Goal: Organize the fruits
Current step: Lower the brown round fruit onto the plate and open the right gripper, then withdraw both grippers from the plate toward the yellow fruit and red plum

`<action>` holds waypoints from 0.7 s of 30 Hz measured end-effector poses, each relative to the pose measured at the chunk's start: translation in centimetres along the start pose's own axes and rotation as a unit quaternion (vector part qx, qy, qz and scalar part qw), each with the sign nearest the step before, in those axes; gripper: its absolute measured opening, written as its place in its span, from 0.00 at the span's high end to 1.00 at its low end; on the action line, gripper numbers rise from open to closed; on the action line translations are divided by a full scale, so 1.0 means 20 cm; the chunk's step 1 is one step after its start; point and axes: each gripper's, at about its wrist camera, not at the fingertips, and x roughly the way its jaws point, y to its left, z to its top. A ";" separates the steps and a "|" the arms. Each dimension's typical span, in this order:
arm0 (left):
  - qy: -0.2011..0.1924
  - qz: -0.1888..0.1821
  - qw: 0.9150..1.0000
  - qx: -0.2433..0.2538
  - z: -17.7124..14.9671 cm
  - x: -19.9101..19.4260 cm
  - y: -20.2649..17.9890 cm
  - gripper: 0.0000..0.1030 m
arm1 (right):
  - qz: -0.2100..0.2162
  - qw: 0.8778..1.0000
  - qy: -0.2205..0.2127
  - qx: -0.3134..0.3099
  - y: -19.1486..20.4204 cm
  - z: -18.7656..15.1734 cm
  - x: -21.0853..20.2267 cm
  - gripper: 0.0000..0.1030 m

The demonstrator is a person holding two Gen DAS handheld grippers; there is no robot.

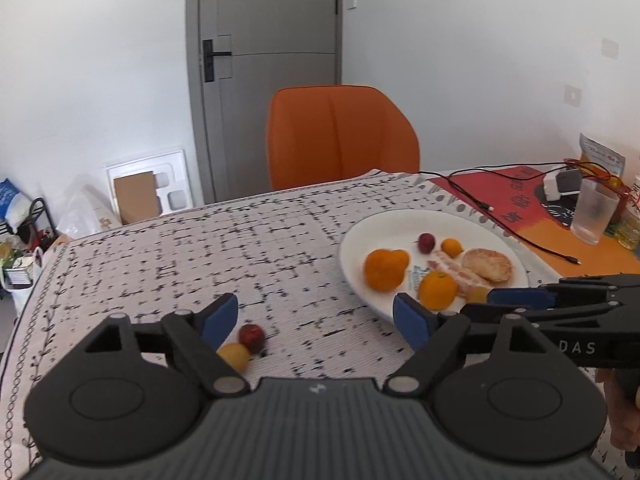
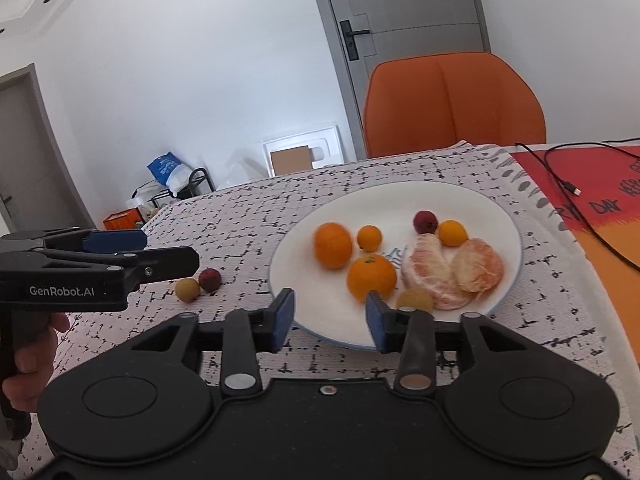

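Observation:
A white plate (image 2: 320,312) (image 1: 380,224) holds several oranges (image 2: 371,276), a red fruit (image 2: 425,222), peeled citrus pieces (image 2: 476,266) and a small yellow fruit (image 2: 414,300). On the cloth to its left lie a small yellow fruit (image 1: 234,356) (image 2: 187,290) and a small red fruit (image 1: 252,338) (image 2: 210,279), touching. My left gripper (image 1: 316,314) is open and empty, its left finger just above these two. My right gripper (image 2: 330,316) is open and empty over the plate's near rim; in the left wrist view it (image 1: 516,298) enters from the right.
The table has a black-speckled white cloth (image 1: 200,248). An orange chair (image 1: 340,136) stands at the far edge. At the right lie a red mat (image 2: 600,196), a black cable (image 1: 520,232), a clear glass (image 1: 592,212) and a small device (image 1: 560,184).

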 end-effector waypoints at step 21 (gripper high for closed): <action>0.016 0.034 0.998 -0.050 -0.10 -0.01 0.23 0.18 | 0.006 0.999 -0.006 -0.031 0.16 0.01 0.07 0.00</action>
